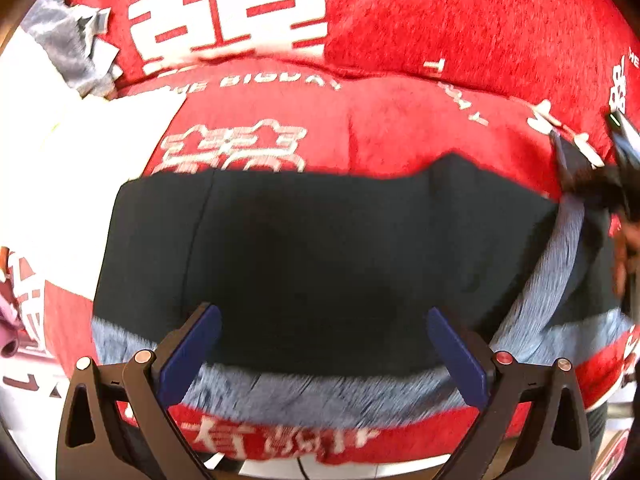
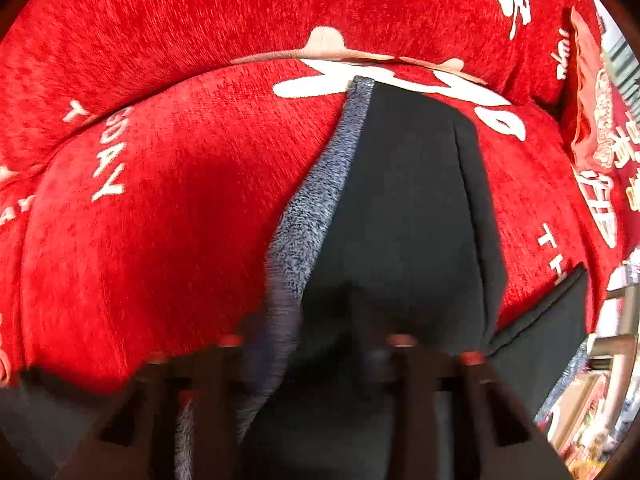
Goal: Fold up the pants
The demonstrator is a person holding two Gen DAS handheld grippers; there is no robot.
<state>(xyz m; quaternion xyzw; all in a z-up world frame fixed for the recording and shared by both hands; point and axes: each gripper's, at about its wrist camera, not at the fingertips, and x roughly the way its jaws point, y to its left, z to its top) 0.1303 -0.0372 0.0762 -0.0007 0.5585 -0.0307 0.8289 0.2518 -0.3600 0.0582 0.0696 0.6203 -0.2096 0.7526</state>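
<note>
The black pants with a grey fleece lining lie on a red sofa cover, partly folded. My left gripper is open above their near edge, its blue pads wide apart and holding nothing. The other gripper shows at the right edge of the left wrist view, at the pants' far right corner. In the right wrist view the pants rise away from my right gripper, whose blurred fingers are close together on the black cloth, with the grey lining turned out on the left.
The red sofa cover with white lettering spans the seat and backrest. A white surface and grey cloth lie to the left. Shelves with colourful items stand at the right edge.
</note>
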